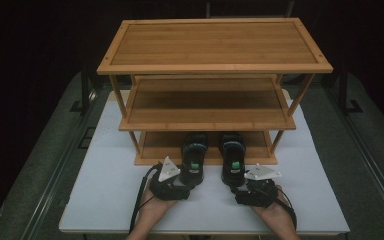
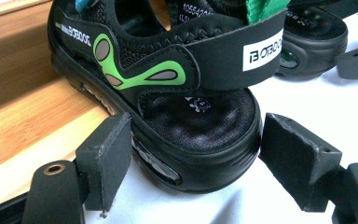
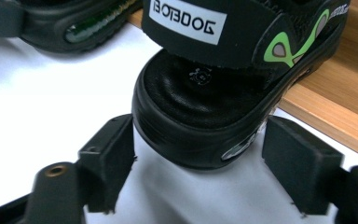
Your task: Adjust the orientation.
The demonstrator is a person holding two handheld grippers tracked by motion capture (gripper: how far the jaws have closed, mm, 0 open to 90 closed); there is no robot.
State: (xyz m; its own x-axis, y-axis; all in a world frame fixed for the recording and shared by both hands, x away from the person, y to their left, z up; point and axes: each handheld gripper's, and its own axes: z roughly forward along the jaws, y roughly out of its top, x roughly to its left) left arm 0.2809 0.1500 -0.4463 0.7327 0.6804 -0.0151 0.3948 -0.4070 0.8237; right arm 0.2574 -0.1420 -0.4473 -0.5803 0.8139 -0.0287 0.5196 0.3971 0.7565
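Each sandal heel (image 2: 200, 135) (image 3: 200, 126) was framed just beyond its hand-held gripper (image 1: 172, 185) (image 1: 255, 192), jaws wide, long axes running far toward the shelf (image 1: 150, 157).

Lab-type recording setup, not a home. White table (image 1: 105, 200) in a dark room, black backdrop behind the bamboo shelf rack (image 1: 214, 45), nothing domestic around it. Grey floor on both sides of the rack, with dark metal rails and stand feet (image 1: 352, 106) beside the table to the rack's left and right. The rack is a staged prop, three tiers, centred on the table. In front of the rack, a person's hands hold camera-carrying grippers with grey marker plates (image 1: 169, 169).
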